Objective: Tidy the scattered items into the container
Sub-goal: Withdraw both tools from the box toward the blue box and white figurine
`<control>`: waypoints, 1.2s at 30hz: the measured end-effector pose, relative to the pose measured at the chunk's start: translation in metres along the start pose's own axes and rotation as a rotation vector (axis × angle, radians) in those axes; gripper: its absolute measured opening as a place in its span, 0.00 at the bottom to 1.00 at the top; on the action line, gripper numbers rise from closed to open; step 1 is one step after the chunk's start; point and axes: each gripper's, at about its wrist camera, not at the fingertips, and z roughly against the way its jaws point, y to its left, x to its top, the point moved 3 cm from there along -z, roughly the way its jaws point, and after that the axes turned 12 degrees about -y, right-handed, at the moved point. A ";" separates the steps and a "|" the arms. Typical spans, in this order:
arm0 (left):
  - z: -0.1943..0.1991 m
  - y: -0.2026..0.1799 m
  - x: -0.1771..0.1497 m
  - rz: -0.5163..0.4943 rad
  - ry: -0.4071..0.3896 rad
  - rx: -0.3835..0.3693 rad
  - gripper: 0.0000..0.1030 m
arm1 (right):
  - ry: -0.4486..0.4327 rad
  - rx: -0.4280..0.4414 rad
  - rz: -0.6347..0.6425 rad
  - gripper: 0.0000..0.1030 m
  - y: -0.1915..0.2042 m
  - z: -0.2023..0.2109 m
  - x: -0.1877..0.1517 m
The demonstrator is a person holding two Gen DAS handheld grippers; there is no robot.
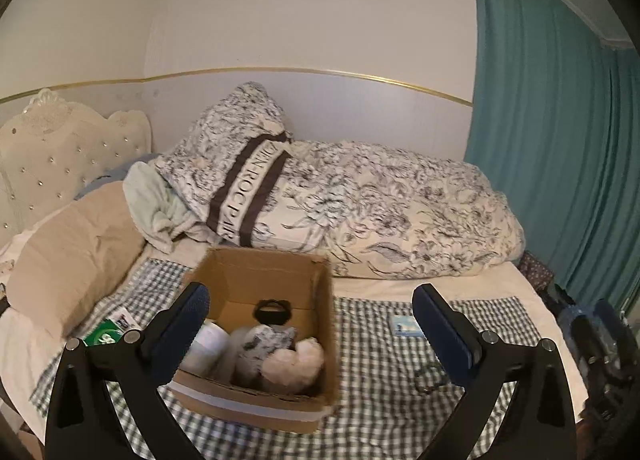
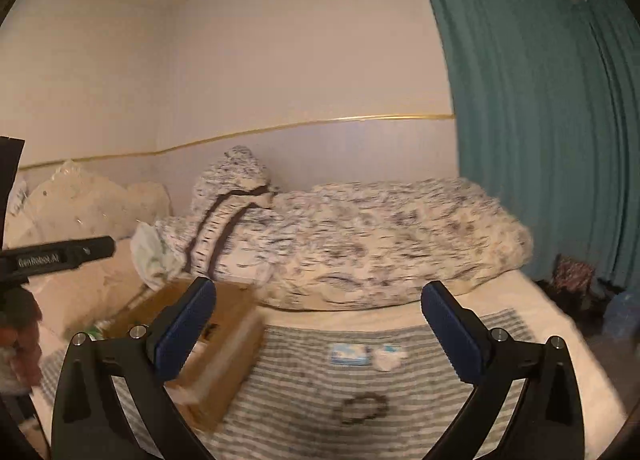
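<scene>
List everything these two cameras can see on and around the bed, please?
Brown cardboard box: one, on the checked cloth, holding several items.
Black ring-shaped band: one, inside the box.
White fluffy bundle: one, inside the box at the front.
Small blue-and-white packet: one, on the cloth right of the box.
Dark loop: one, blurred, on the cloth in front of the packet.
Green-and-white packet: one, left of the box.
Green-and-white checked cloth: one, spread over the bed.
Floral duvet: one, white-grey, heaped by the wall.
Teal curtain: one, at right.
Left gripper: black with blue pads, open.
Right gripper: same, open.
</scene>
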 end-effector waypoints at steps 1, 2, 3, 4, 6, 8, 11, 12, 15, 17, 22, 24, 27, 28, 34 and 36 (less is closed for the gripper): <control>-0.002 -0.007 -0.003 -0.003 0.007 -0.009 1.00 | 0.006 -0.012 -0.002 1.00 -0.014 0.004 0.000; -0.003 -0.010 -0.004 -0.005 0.012 -0.014 1.00 | 0.015 -0.021 -0.008 1.00 -0.025 0.007 -0.002; -0.007 -0.017 -0.006 -0.009 0.020 -0.021 1.00 | 0.028 -0.039 -0.018 1.00 -0.039 0.010 -0.002; -0.009 -0.022 -0.009 -0.012 0.026 -0.027 1.00 | 0.037 -0.053 -0.027 1.00 -0.049 0.011 -0.003; -0.015 -0.032 -0.013 -0.013 0.040 -0.040 1.00 | 0.060 -0.079 -0.056 1.00 -0.073 0.014 -0.006; -0.021 -0.040 -0.017 -0.014 0.054 -0.053 1.00 | 0.093 -0.095 -0.080 1.00 -0.092 0.016 -0.009; -0.031 -0.053 -0.024 -0.019 0.075 -0.065 1.00 | 0.117 -0.115 -0.075 1.00 -0.107 0.017 -0.014; -0.035 -0.056 -0.027 -0.022 0.083 -0.070 1.00 | 0.124 -0.116 -0.071 1.00 -0.110 0.016 -0.016; -0.045 -0.068 -0.036 -0.038 0.106 -0.086 1.00 | 0.154 -0.114 -0.063 1.00 -0.116 0.008 -0.022; -0.053 -0.073 -0.042 -0.049 0.118 -0.090 1.00 | 0.178 -0.106 -0.063 1.00 -0.118 -0.001 -0.027; -0.079 -0.092 -0.061 -0.092 0.174 -0.113 1.00 | 0.270 -0.082 -0.054 1.00 -0.122 -0.028 -0.047; -0.092 -0.099 -0.070 -0.106 0.207 -0.128 1.00 | 0.317 -0.066 -0.056 1.00 -0.123 -0.041 -0.058; -0.110 -0.105 -0.081 -0.127 0.242 -0.135 1.00 | 0.387 -0.045 -0.063 1.00 -0.125 -0.061 -0.075; -0.116 -0.107 -0.084 -0.133 0.251 -0.135 1.00 | 0.410 -0.040 -0.063 1.00 -0.125 -0.069 -0.081; -0.149 -0.113 -0.101 -0.122 0.325 -0.140 1.00 | 0.511 -0.034 -0.099 1.00 -0.130 -0.101 -0.108; -0.161 -0.115 -0.107 -0.117 0.355 -0.140 1.00 | 0.539 -0.038 -0.108 1.00 -0.132 -0.109 -0.115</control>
